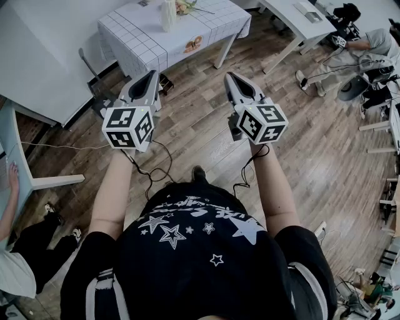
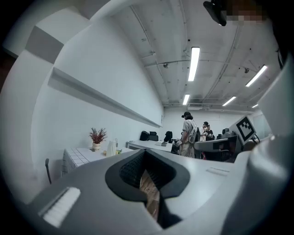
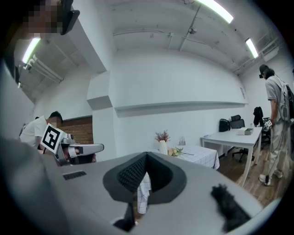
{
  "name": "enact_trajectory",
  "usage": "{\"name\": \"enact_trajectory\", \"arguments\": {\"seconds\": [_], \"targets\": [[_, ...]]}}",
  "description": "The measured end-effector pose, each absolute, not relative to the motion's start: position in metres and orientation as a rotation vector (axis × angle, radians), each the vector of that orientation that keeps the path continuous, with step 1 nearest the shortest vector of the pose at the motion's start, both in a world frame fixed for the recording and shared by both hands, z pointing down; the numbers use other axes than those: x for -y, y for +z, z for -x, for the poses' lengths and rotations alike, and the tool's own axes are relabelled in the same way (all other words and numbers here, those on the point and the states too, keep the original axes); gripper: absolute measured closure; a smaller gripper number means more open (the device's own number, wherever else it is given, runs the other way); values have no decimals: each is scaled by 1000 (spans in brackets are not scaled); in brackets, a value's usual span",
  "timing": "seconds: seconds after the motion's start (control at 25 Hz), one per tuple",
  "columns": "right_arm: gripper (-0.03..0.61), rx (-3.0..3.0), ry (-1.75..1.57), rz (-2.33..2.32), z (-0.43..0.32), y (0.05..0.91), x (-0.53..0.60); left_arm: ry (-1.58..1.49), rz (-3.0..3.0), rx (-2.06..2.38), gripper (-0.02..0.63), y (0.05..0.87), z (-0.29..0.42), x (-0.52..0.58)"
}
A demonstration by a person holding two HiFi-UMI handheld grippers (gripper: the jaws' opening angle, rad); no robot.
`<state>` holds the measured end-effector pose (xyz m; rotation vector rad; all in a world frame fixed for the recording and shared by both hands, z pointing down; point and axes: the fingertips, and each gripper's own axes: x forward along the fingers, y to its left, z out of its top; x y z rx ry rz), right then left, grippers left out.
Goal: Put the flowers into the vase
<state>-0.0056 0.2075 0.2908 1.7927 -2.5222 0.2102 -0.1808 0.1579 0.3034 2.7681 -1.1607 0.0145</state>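
A tall white vase (image 1: 167,14) stands on a table with a checked cloth (image 1: 144,44) far ahead of me, and loose flowers (image 1: 187,7) lie on the cloth beside it. My left gripper (image 1: 152,75) and right gripper (image 1: 230,76) are held out side by side over the wooden floor, well short of the table, both shut with nothing in them. In the left gripper view the vase (image 2: 110,148) shows small beyond the shut gripper (image 2: 146,151). In the right gripper view the vase (image 3: 163,147) and flowers (image 3: 175,151) show above the shut gripper (image 3: 147,154).
A small pot of dried reddish stems (image 2: 97,137) stands on the same table. Long white tables (image 1: 294,19) stand to the right, with people (image 1: 369,47) and chairs near them. A chair (image 1: 94,81) stands left of the checked table. Cables (image 1: 156,169) trail on the floor.
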Motion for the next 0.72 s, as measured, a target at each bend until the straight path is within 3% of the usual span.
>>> {"name": "enact_trajectory", "arguments": {"seconds": [0.72], "targets": [[569, 2524, 208, -1751, 5, 295, -220, 23, -2788, 1129, 606, 308, 161, -170]]}}
